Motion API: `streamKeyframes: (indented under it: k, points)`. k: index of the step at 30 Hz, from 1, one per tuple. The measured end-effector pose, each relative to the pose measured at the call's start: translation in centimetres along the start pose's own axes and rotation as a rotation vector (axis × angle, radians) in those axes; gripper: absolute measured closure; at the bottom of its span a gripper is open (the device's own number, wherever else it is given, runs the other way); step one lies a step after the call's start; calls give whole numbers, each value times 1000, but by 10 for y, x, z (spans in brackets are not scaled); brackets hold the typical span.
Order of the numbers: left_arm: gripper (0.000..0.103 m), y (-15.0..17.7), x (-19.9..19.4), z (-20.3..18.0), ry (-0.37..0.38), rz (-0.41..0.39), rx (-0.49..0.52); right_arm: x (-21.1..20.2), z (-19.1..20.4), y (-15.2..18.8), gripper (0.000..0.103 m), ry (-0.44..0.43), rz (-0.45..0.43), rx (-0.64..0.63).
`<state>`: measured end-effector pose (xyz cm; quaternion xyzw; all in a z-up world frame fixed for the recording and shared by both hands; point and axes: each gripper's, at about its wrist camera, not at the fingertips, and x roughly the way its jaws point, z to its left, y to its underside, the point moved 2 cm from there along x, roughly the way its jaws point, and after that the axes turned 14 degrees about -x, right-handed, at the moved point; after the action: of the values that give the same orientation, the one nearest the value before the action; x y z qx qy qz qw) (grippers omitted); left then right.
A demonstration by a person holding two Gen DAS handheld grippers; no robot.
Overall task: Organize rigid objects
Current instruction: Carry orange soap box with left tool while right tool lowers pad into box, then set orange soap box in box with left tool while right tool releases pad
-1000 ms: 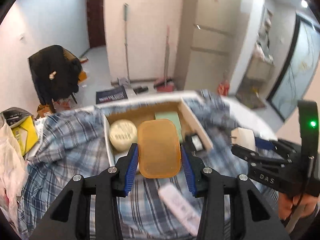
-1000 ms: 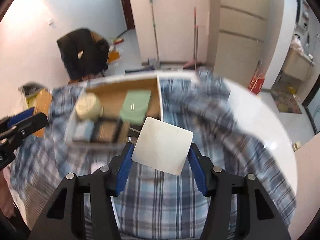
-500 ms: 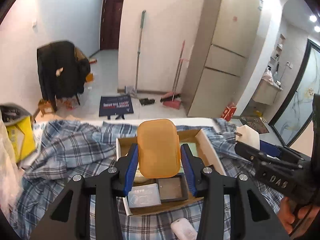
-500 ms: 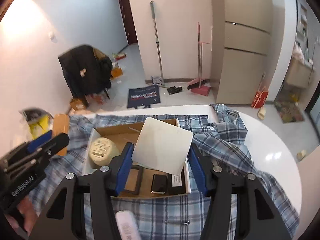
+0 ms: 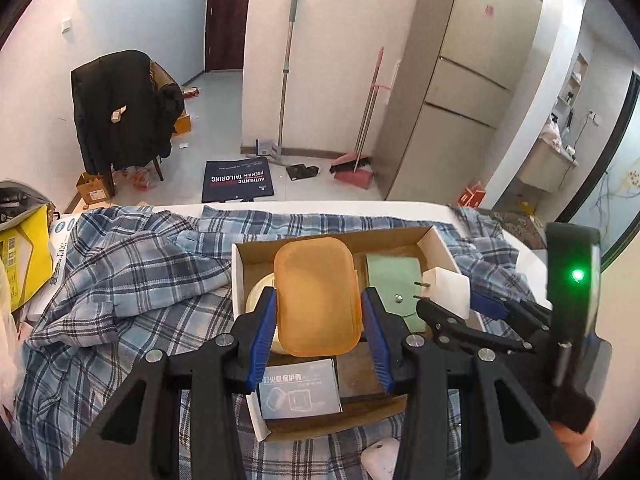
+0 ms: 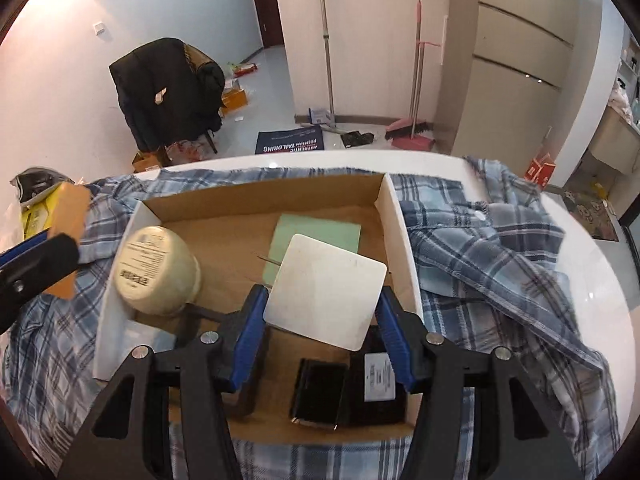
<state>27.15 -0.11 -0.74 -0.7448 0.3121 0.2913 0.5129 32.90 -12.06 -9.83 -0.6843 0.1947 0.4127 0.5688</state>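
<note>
Above the open cardboard box (image 6: 394, 216) on the table, the right gripper (image 6: 322, 316) holds a white square pad (image 6: 326, 290), green card (image 6: 320, 236) just beyond. Beside it, the left gripper (image 5: 318, 320) clamps an orange lid (image 5: 316, 296), long axis pointing away, over the cream jar (image 6: 156, 274)

A plaid cloth (image 5: 132, 280) lies rumpled over the white table (image 6: 592, 264), reaching its far edge. Beyond it on the floor: a chair draped with a black coat (image 5: 120, 108), a dark mat (image 5: 236, 178), a mop (image 5: 286, 76) and pink broom (image 5: 360, 160) leaning at the wall, beside a fridge (image 5: 460, 92). A yellow box (image 5: 22, 256) sits at the table's left edge.
</note>
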Motion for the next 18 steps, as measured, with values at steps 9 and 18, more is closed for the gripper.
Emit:
streamKeyframes:
  k: [9, 18]
  points:
    - [59, 11, 21, -5, -53, 20, 42, 28, -10, 9, 49, -25, 24, 11]
    - [59, 17, 28, -6, 8, 54, 35, -2, -19, 4, 41, -53, -2, 36]
